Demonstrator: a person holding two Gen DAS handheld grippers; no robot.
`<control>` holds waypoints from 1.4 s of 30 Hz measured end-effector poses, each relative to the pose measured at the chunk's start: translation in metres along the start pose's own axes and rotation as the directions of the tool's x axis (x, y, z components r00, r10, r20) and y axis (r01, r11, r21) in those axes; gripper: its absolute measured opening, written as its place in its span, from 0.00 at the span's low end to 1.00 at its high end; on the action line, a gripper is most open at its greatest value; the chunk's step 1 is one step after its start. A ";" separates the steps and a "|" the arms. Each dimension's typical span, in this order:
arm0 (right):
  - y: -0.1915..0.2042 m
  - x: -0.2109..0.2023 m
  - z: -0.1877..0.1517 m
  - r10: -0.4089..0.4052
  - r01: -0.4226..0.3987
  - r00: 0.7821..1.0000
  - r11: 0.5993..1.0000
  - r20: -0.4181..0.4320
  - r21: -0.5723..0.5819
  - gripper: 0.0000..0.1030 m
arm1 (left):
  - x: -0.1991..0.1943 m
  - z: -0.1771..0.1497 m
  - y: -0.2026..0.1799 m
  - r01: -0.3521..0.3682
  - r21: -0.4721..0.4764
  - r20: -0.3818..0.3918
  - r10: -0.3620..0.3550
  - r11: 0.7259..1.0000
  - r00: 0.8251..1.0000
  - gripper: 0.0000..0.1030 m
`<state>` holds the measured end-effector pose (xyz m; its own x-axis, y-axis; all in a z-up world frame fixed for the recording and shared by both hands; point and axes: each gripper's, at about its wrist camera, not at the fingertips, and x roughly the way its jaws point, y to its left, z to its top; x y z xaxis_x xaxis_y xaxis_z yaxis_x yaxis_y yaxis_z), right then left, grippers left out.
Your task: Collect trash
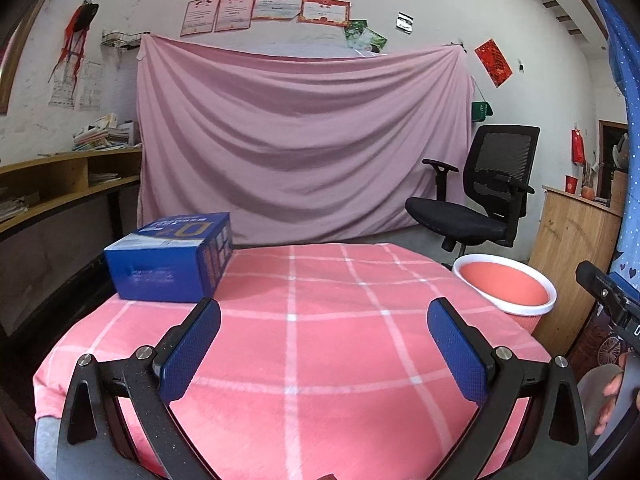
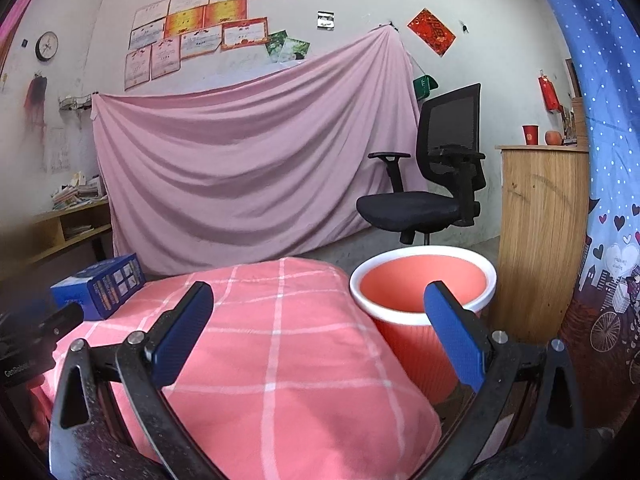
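Observation:
A blue cardboard box (image 1: 172,262) lies on the far left part of the table with the pink checked cloth (image 1: 320,340); it also shows in the right wrist view (image 2: 100,284). A pink waste bin with a white rim (image 1: 508,286) stands off the table's right edge, also in the right wrist view (image 2: 424,292); no contents show inside it. My left gripper (image 1: 324,312) is open and empty over the near middle of the table, right of the box. My right gripper (image 2: 320,296) is open and empty over the table's right edge, its right finger in front of the bin.
A black office chair (image 1: 480,192) stands behind the bin. A wooden cabinet (image 2: 540,232) is right of the bin. A pink sheet (image 1: 300,140) hangs on the back wall. Wooden shelves (image 1: 60,184) run along the left. A blue curtain (image 2: 608,200) hangs at the far right.

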<state>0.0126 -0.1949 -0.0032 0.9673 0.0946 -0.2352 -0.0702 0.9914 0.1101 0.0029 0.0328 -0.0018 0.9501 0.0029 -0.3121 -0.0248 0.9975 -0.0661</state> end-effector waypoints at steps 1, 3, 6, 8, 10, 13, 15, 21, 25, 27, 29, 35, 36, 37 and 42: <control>0.002 -0.001 -0.002 0.003 -0.003 1.000 1.000 -0.007 0.000 1.00 | -0.001 -0.001 0.002 -0.005 -0.002 -0.001 0.005 1.000 1.000 0.98; 0.007 -0.003 -0.007 0.010 -0.010 1.000 1.000 -0.024 -0.006 1.00 | -0.004 -0.006 0.006 -0.019 -0.006 -0.001 0.019 1.000 1.000 0.98; 0.016 -0.004 -0.012 0.018 -0.019 0.999 0.999 -0.040 -0.026 1.00 | -0.006 -0.011 0.008 -0.034 0.000 -0.005 0.034 0.999 0.999 0.98; 0.019 -0.004 -0.014 0.019 -0.021 0.999 0.999 -0.036 -0.037 1.00 | -0.006 -0.013 0.009 -0.032 -0.002 -0.009 0.032 0.999 0.999 0.98; 0.020 -0.005 -0.015 0.014 -0.016 1.000 0.999 -0.026 -0.041 1.00 | -0.006 -0.014 0.008 -0.029 -0.002 -0.005 0.029 1.000 1.000 0.98; 0.018 -0.004 -0.017 0.006 -0.006 1.000 0.999 -0.014 -0.039 1.00 | -0.006 -0.016 0.007 -0.025 0.008 0.000 0.025 1.000 1.000 0.98; 0.016 -0.003 -0.018 -0.002 0.001 1.000 0.999 -0.011 -0.038 1.00 | -0.005 -0.017 0.008 -0.018 0.013 0.004 0.018 1.000 1.000 0.98; 0.017 0.001 -0.020 -0.016 0.016 1.000 0.998 -0.011 -0.053 1.00 | -0.007 -0.020 0.007 0.002 0.018 0.028 -0.002 1.000 1.000 0.98; 0.020 0.003 -0.021 -0.032 0.032 0.999 0.997 -0.007 -0.068 1.00 | -0.005 -0.020 0.005 -0.010 0.020 0.045 0.009 1.000 0.999 0.98; 0.022 0.006 -0.022 -0.053 0.053 0.999 0.995 -0.005 -0.081 1.00 | -0.003 -0.021 0.005 -0.020 0.020 0.050 0.019 1.000 0.999 0.98; 0.023 0.007 -0.023 -0.073 0.073 0.997 0.994 -0.004 -0.087 1.00 | -0.001 -0.022 0.006 -0.028 0.016 0.055 0.027 0.999 0.998 0.98; 0.021 0.008 -0.023 -0.117 0.119 0.993 0.989 0.024 -0.091 1.00 | 0.002 -0.024 0.006 -0.049 0.017 0.062 0.048 0.999 0.997 0.98; 0.020 0.007 -0.023 -0.119 0.121 0.993 0.988 0.027 -0.092 1.00 | 0.003 -0.024 0.006 -0.050 0.016 0.060 0.049 0.999 0.997 0.98; 0.020 0.007 -0.023 -0.118 0.120 0.993 0.988 0.028 -0.093 1.00 | 0.003 -0.025 0.006 -0.049 0.016 0.058 0.048 0.999 0.997 0.98; 0.021 0.008 -0.023 -0.098 0.100 0.995 0.990 0.019 -0.103 1.00 | 0.004 -0.025 0.007 -0.047 0.016 0.052 0.046 0.999 0.998 0.98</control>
<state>0.0130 -0.1708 -0.0251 0.9740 -0.0052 -0.2266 0.0022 0.9999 -0.0136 -0.0011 0.0383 -0.0274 0.9627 0.0524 -0.2655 -0.0642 0.9973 -0.0360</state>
